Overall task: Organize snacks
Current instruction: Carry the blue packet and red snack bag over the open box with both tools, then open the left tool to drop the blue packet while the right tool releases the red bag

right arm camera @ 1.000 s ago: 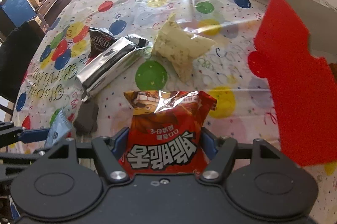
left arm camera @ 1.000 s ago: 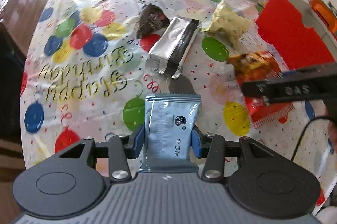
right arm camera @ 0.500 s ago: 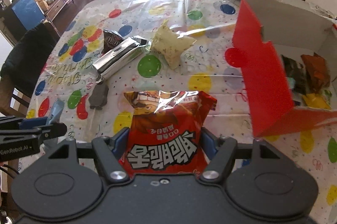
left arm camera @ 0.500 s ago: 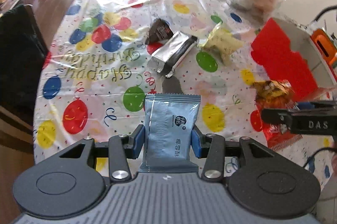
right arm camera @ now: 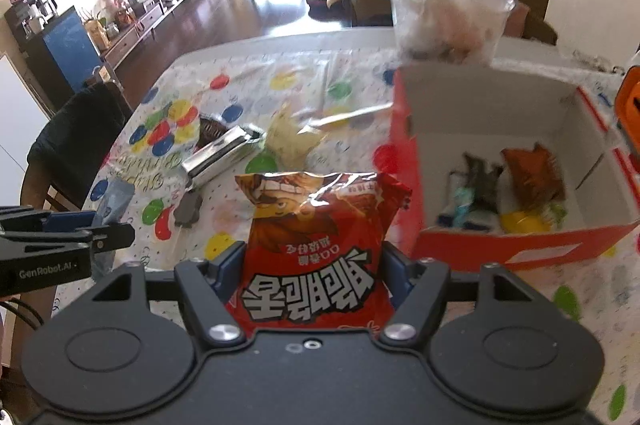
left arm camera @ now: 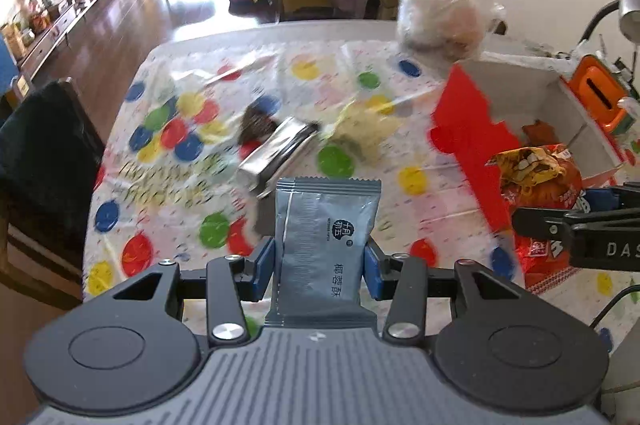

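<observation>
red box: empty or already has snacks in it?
Not empty. The red box is open on top, with several wrapped snacks on its floor.

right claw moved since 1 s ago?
Yes. The right claw, shut on the red snack bag, has risen and swung right toward the red box: the box's inside now shows, and the tablecloth looks farther below.

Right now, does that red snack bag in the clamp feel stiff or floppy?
Probably floppy: the red snack bag bulges and creases above the right gripper. Likely light, puffed with air. Its glossy film may be slippery, though it stands upright between the fingers.
</observation>
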